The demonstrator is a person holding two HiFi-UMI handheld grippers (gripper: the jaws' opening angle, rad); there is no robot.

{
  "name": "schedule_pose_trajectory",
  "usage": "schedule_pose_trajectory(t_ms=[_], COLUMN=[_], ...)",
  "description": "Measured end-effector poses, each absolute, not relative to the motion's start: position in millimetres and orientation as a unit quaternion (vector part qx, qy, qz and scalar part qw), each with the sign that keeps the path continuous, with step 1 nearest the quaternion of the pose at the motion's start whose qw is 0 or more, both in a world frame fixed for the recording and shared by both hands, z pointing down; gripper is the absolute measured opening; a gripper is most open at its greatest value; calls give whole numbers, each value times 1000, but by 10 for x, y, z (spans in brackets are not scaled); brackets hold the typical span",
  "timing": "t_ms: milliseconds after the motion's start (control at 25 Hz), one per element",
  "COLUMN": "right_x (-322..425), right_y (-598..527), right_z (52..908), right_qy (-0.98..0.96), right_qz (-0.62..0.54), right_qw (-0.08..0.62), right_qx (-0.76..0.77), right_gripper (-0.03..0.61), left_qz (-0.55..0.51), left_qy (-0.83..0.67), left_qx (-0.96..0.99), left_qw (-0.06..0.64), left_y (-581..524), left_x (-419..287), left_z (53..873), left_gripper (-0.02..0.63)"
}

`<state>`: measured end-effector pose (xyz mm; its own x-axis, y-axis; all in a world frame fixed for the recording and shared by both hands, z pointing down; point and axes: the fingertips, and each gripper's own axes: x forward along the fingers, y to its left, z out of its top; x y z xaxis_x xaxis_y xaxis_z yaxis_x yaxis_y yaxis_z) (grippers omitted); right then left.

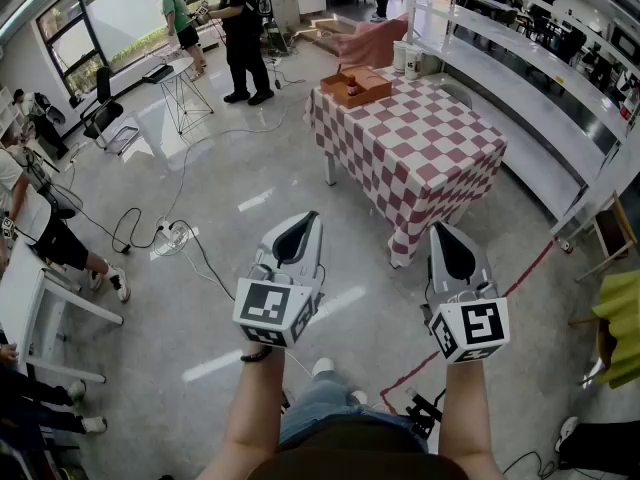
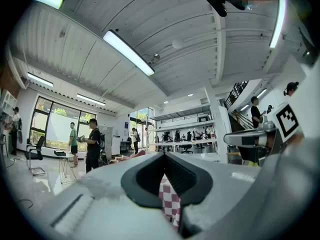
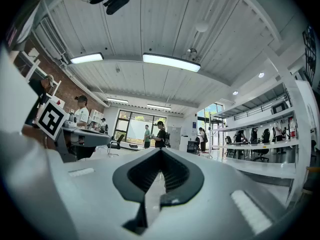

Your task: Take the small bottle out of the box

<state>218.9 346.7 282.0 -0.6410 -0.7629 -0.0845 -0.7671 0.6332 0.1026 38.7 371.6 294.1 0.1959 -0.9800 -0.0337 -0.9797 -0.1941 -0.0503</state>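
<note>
No words or numbers can be read here; the left cube (image 1: 272, 310) and right cube (image 1: 470, 330) show only black-and-white square patterns

Glossy grey floor (image 1: 200, 308) strewn with black cables (image 1: 125, 236) — a table under red-and-white checked cloth (image 1: 430, 158), white metal shelving (image 1: 530, 88) beside it, tall windows (image 1: 130, 13) far left.

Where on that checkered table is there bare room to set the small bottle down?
Nearly the whole checkered table is bare: the stretch from the cardboard box to the near edge, and along the shelving side. Only the far corner is taken, by the box with the small bottle inside.
</note>
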Motion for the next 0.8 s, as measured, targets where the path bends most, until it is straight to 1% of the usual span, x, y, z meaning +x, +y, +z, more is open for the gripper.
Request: schedule_pose_trajectory(t_ms=[400, 600, 800], right_x=[2306, 2266, 2022], right_y=[3584, 3436, 3125], right_z=[2730, 2702, 2757], right_qy=[902, 902, 899], right_qz=[68, 74, 80], right_qw=[17, 13, 5], right_qx=[-427, -425, -431], right_gripper=[-2, -2, -2], left_qz=[12, 24, 30], left_qy=[634, 635, 634], left_qx=[-772, -770, -771], left_qw=[50, 58, 51], left_y=[3838, 3654, 3327], left_x=[461, 355, 103], left_z=[2776, 2703, 2779], left_gripper=[0, 0, 0])
